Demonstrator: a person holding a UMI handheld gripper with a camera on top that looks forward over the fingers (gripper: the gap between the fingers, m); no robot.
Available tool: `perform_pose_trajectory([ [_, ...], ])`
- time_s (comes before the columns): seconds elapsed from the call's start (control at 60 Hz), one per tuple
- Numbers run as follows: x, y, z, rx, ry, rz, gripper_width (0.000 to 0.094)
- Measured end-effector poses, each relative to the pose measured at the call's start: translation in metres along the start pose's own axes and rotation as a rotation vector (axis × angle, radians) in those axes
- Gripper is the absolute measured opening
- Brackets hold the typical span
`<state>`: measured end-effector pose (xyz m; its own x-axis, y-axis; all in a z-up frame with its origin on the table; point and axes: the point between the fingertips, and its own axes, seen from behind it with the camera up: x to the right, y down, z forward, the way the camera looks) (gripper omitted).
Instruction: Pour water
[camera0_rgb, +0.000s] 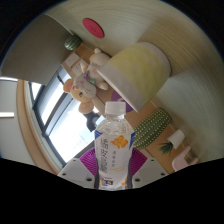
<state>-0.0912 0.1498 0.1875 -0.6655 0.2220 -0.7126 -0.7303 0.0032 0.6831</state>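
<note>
A clear plastic water bottle (112, 145) with a white cap and a white label printed in orange and blue stands up between my gripper's (112, 160) fingers. Both purple pads (94, 156) press against its sides, so the gripper is shut on it. The whole view is strongly tilted, and the bottle is held up off any surface. Beyond the bottle's cap lies a large pale yellow-green cup or bowl (138, 70). Water inside the bottle cannot be made out.
Stuffed toys (82, 88) sit beyond the bottle to its left. A small green cactus-like plant (153, 128) in a pot (172, 150) is to its right. A round pale table top (150, 25) carries a pink disc (92, 27). A window (50, 115) fills the left.
</note>
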Motion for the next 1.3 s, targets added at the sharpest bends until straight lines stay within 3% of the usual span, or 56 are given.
perform_pose_trajectory([
  [0.133, -0.004, -0.011, 0.003, 0.036, -0.017, 0.091, 0.0371],
  [0.3, -0.006, 0.01, 0.003, -0.015, 0.014, -0.063, 0.0372],
  [0.517, -0.038, 0.08, 0.003, -0.244, 0.025, -0.895, 0.0369],
  [0.65, -0.072, 0.083, 0.002, -0.304, 0.029, -1.501, 0.0369],
  [0.75, -0.099, 0.05, 0.005, -0.254, 0.092, -1.862, 0.0371],
  [0.883, -0.147, -0.018, 0.006, -0.063, 0.201, -2.167, 0.0382],
  [1.05, -0.179, -0.115, 0.005, 0.072, 0.384, -2.338, 0.0383],
  [1.3, -0.156, -0.225, 0.016, 0.131, 0.553, -2.334, 0.0384],
])
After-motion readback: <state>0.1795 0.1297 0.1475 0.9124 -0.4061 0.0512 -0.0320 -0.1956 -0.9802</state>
